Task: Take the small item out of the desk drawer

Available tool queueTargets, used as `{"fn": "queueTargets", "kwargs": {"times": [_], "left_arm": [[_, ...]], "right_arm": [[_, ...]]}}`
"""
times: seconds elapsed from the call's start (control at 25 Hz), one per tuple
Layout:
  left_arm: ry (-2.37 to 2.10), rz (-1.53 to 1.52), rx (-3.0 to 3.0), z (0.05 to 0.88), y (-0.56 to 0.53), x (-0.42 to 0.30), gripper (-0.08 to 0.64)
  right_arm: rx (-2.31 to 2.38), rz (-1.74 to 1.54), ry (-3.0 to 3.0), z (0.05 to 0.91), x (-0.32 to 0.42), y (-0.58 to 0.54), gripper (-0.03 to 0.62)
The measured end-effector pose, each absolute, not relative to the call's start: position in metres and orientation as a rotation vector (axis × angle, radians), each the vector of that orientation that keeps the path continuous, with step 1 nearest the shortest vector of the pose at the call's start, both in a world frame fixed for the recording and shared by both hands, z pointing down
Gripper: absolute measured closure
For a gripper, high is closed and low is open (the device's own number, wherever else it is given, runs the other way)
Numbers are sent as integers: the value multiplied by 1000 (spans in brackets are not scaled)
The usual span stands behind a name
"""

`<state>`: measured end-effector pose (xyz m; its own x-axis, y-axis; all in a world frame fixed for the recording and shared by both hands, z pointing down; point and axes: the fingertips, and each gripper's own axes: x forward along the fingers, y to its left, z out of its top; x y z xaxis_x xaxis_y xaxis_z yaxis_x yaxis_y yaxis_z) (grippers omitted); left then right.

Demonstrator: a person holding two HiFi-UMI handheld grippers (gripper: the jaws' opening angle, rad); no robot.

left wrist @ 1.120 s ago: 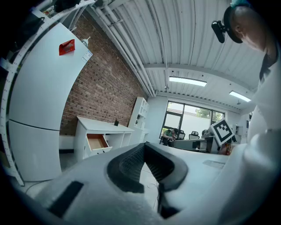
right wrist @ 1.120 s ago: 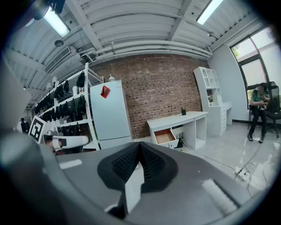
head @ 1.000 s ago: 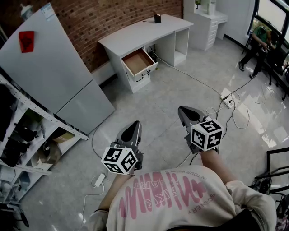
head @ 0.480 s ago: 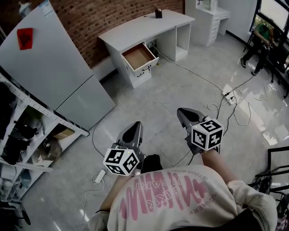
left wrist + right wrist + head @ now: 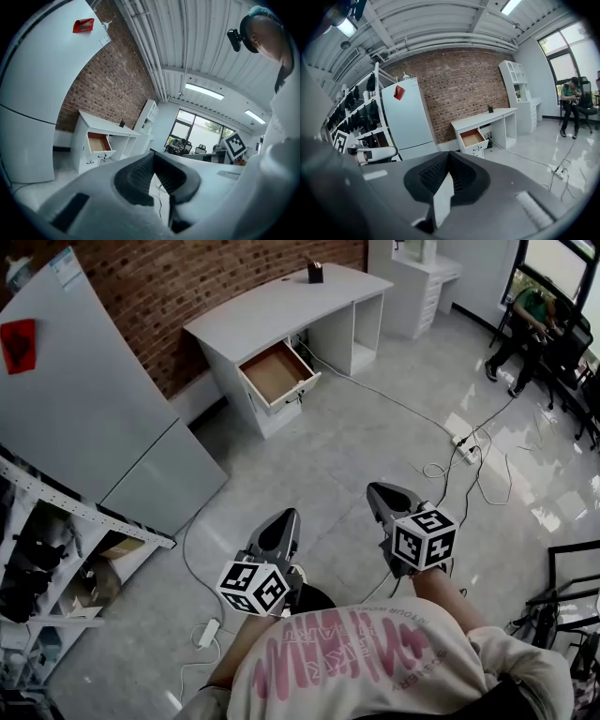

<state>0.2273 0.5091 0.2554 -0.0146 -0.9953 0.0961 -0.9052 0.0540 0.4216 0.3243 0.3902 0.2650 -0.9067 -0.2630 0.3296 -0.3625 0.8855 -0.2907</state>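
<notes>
The white desk (image 5: 281, 306) stands against the brick wall, far ahead of me. Its top drawer (image 5: 275, 371) is pulled open, and its brown inside looks bare from here; no small item shows. Both grippers hang over the floor well short of the desk. My left gripper (image 5: 281, 519) is shut with nothing in it, and the drawer (image 5: 97, 142) shows far off in its view. My right gripper (image 5: 378, 490) is shut too. A pale sliver shows in the gap below its tips (image 5: 448, 157). The drawer (image 5: 471, 137) is small and distant there.
A tall white fridge (image 5: 84, 399) stands left of the desk, with metal shelving (image 5: 56, 549) nearer on the left. Cables and a power strip (image 5: 464, 443) lie on the floor to the right; another strip (image 5: 208, 632) lies by my left side. A person (image 5: 525, 320) sits far right.
In the head view both grippers sit a little lower and the desk has slid slightly left. Both pairs of jaws stay as they were.
</notes>
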Motion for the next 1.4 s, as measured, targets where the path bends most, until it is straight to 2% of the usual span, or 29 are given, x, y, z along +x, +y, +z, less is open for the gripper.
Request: {"fn": "queueTargets", "kwargs": {"times": [0.68, 1.4], "left_arm": [[-1996, -292, 2018, 208, 454, 36, 554], [-2100, -363, 1938, 206, 468, -66, 555]], "right_arm": [[446, 564, -2811, 238, 127, 359, 581], [336, 512, -2782, 240, 19, 363, 581]]}}
